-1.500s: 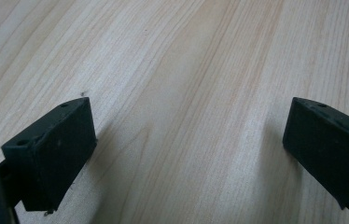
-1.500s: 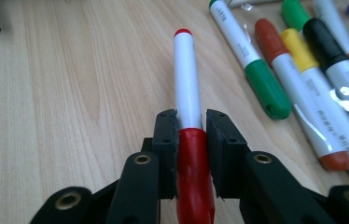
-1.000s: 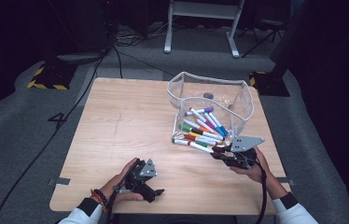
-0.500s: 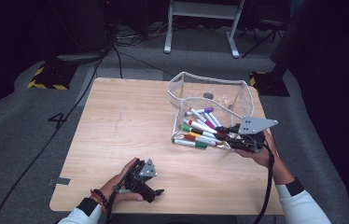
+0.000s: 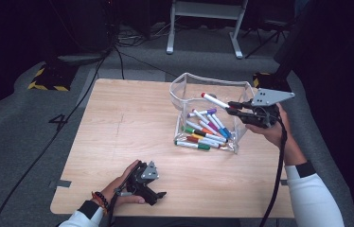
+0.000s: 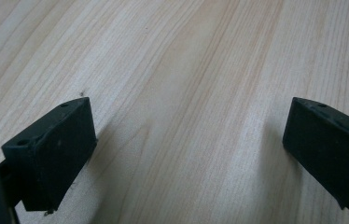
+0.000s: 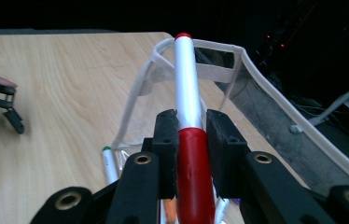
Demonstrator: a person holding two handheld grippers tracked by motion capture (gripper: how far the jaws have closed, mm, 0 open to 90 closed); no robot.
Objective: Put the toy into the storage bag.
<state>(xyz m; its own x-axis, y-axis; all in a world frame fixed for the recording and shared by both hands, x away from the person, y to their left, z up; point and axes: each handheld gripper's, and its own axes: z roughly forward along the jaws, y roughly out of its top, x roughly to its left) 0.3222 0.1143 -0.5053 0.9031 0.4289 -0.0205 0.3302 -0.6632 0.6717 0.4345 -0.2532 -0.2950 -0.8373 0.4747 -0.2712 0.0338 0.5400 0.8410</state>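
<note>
Here, one wooden table (image 5: 132, 123) carries one clear plastic pouch (image 5: 184, 90) with a white-bound rim, standing open towards the person's right-hand side. Two hand-held grippers are in use. The right gripper (image 5: 232, 108) hangs above the pouch's right wall, its jaws pinching a red-capped marker (image 7: 187, 116) by the junction of cap and white barrel; the marker lies roughly level, its far end reaching out over the pouch opening. The left gripper (image 5: 158, 195) rests on the table near the front edge, well apart from the pouch, its jaws spread wide with only bare wood between them. Roughly eight or nine further markers (image 5: 206, 130), in green, blue, purple, orange and red, lie heaped at the near wall of the pouch, the lowest of them, green-capped, against its bottom edge; overlap prevents an exact count.

Step in hand, as judged: one marker has been lifted clear of the heap and is being carried, either out of the pouch or into it; which of the two cannot be told. The next move calls for clearing the flexible rim without snagging it, keeping the pinch firm on the smooth barrel, then lowering the marker before the jaws part.
</note>
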